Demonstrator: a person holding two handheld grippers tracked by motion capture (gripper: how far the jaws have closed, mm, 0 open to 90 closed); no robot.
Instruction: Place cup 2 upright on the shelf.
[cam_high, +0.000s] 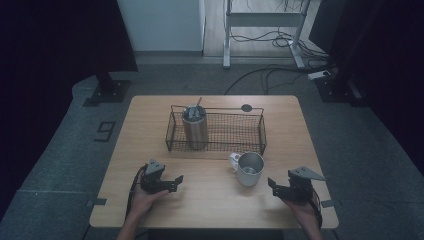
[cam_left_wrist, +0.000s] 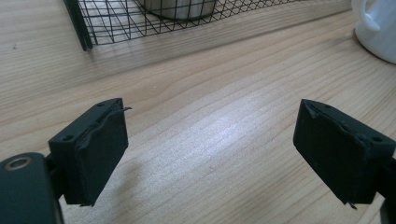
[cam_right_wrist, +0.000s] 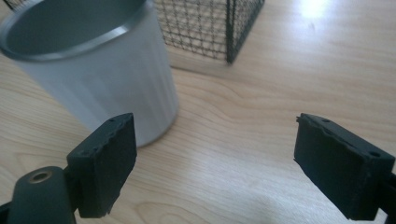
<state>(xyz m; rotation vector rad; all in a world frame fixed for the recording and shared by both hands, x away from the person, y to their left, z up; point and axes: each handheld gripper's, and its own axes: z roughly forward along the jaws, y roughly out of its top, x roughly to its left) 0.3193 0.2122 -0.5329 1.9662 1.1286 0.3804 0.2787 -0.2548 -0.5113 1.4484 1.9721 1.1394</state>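
Note:
A black wire basket (cam_high: 235, 131) stands across the middle of the wooden table (cam_high: 150, 125), and a steel tumbler (cam_high: 194, 126) stands upright in its left end. Just in front of the basket's right half stands a white mug (cam_high: 249, 169) with a metal-grey inside, its handle to the left. My left gripper (cam_high: 175, 181) rests low at the front left, open, with bare wood between its fingers (cam_left_wrist: 93, 149). My right gripper (cam_high: 272, 184) is open at the front right, just right of the mug (cam_right_wrist: 93, 70), which stands past its left finger (cam_right_wrist: 105, 163). Neither holds anything.
A small dark round disc (cam_high: 246, 107) lies behind the basket near the table's far edge. Beyond the table are a white desk frame (cam_high: 227, 35) with cables on the floor, and black stands (cam_high: 107, 87) at both back corners. The basket's corner post (cam_right_wrist: 229, 32) rises ahead of my right gripper.

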